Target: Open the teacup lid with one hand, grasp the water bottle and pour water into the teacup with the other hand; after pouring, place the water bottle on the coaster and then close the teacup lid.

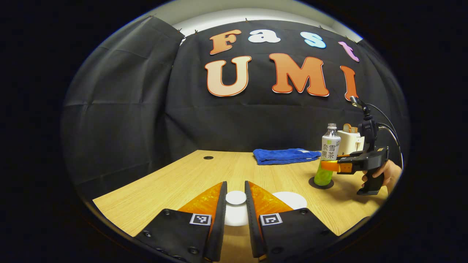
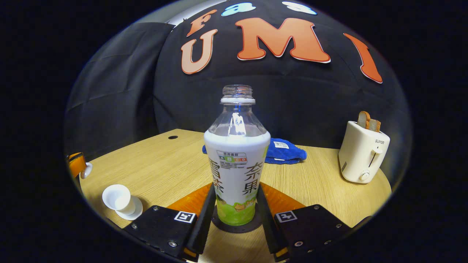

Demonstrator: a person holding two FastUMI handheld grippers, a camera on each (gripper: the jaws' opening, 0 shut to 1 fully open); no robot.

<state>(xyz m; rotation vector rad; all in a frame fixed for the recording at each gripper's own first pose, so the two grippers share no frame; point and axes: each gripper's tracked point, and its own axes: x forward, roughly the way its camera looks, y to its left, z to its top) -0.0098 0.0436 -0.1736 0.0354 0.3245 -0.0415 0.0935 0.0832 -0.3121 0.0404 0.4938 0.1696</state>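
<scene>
Water bottle (image 2: 237,171) base on coaster (image 2: 237,226), half-hidden between right gripper (image 2: 236,219) fingers.

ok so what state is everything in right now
teacup: open, lid off
teacup lid: off the cup, gripped by left gripper
water bottle: uncapped, upright on coaster, right gripper shut on it
toaster: bread sticking up
blue towel: folded on table

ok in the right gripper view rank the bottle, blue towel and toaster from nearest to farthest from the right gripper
1. Water bottle: between the right gripper's fingers, standing on the coaster.
2. Blue towel: behind the bottle, toward the table's back.
3. Toaster: far off to the right; close to the towel in range, so that order is unsure.
</scene>
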